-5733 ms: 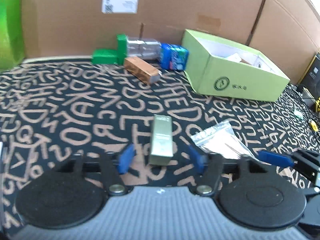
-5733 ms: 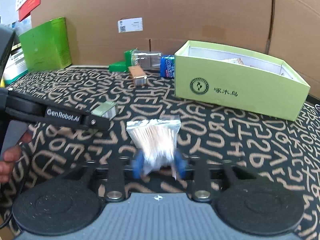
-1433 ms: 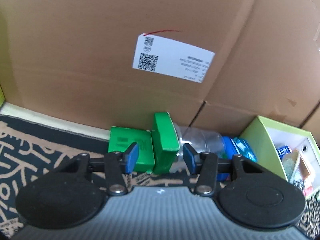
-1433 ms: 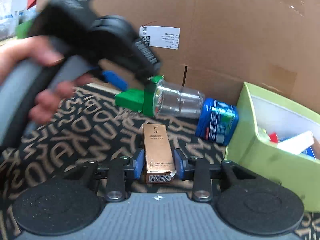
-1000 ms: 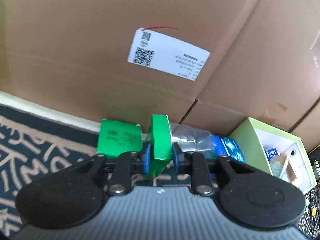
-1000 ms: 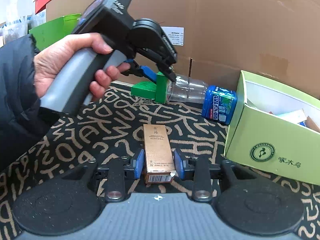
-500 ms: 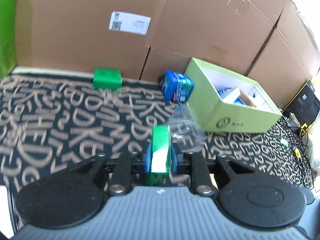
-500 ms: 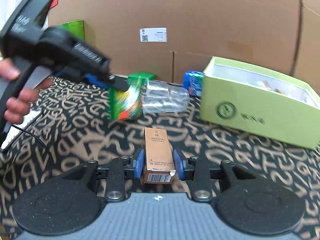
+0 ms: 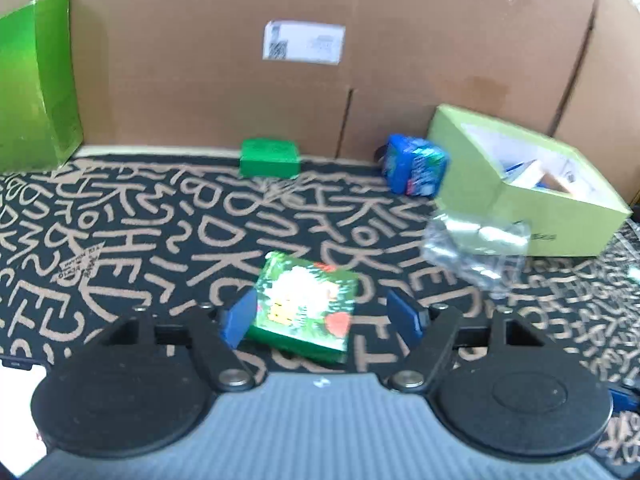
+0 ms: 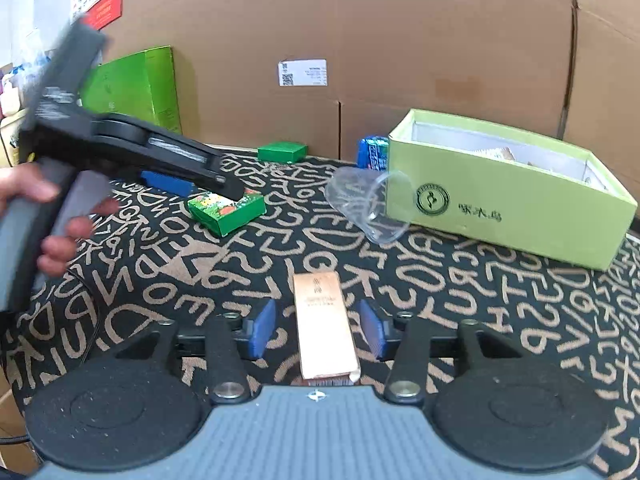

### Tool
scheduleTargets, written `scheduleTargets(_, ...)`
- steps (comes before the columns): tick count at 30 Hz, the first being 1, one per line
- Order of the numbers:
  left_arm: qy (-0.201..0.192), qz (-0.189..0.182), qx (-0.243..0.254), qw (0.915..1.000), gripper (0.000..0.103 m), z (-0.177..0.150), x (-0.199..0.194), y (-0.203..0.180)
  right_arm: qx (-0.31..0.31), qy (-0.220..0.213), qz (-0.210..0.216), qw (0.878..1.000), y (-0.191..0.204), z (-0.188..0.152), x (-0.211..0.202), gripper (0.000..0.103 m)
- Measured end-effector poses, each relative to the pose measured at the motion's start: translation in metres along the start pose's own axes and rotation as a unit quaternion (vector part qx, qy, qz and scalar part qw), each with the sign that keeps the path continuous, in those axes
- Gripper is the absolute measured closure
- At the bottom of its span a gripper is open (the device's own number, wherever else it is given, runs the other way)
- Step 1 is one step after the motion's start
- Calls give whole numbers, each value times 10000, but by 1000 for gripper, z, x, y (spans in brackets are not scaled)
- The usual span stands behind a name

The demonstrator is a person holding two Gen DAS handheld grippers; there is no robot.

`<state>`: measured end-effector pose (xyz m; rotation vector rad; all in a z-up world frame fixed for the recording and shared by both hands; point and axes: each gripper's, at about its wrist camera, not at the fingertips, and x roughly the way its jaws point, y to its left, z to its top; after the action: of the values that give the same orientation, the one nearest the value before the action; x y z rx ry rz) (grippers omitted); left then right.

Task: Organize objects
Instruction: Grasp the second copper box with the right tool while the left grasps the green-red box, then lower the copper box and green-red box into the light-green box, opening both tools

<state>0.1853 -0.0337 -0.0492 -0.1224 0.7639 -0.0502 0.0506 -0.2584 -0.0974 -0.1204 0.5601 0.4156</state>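
Left gripper (image 9: 320,316) jaws are opening, green printed box (image 9: 306,306) lying loose between them on the patterned mat (image 9: 160,240). Right gripper (image 10: 318,332) jaws are opening too, copper box (image 10: 324,324) lying free between them, near-left of the lime box (image 10: 500,208).

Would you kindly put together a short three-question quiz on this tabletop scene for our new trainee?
1. True or false: the copper-coloured box is clamped tight by the right gripper.
2. What lies between the fingers of the left gripper: A) blue packet, B) green picture box, C) clear plastic cup?
3. Fill in: the clear plastic cup lies on its side against the ______ box.

Key
1. False: the fingers are opening and stand clear of the box's sides.
2. B; the left fingers are also opening.
3. Light green open.
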Motion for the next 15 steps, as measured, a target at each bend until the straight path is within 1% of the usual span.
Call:
scheduleTargets(1,-29,162,65,9998,28,-1,1,0,-33,8,-3,10000,1,0,0,51)
scheduleTargets(2,-70,253,136,9996,20,-3,-1,1,-31,20,-12,10000,1,0,1,51)
scheduleTargets(3,-121,276,185,9994,15,-5,-3,2,-25,30,-23,10000,0,0,1,51)
scheduleTargets(4,-187,274,225,9992,8,-6,-5,3,-18,43,-31,10000,0,0,2,50)
scheduleTargets(5,-219,297,274,9989,6,-5,-4,2,-8,55,-34,10000,-1,1,4,48)
scheduleTargets(6,-195,365,328,9986,6,-4,-2,2,9,71,-39,10000,-3,0,6,48)
scheduleTargets(7,-143,421,376,9983,7,-1,3,2,23,114,-52,9999,-4,0,10,48)
scheduleTargets(8,-101,409,409,9983,15,1,7,3,33,163,-65,9998,-4,1,14,48)
scheduleTargets(9,-16,353,444,9984,26,2,11,4,38,193,-70,9998,-4,1,17,48)
scheduleTargets(10,136,153,482,9986,40,3,15,5,24,204,-55,9998,-3,1,19,48)
scheduleTargets(11,211,74,467,9987,39,4,18,5,7,214,-46,9998,-2,0,20,48)
scheduleTargets(13,171,159,576,9981,39,3,18,2,11,241,-56,9997,-1,-2,22,48)
scheduleTargets(15,144,215,609,9978,35,1,19,0,68,289,-66,9995,-3,-3,24,48)
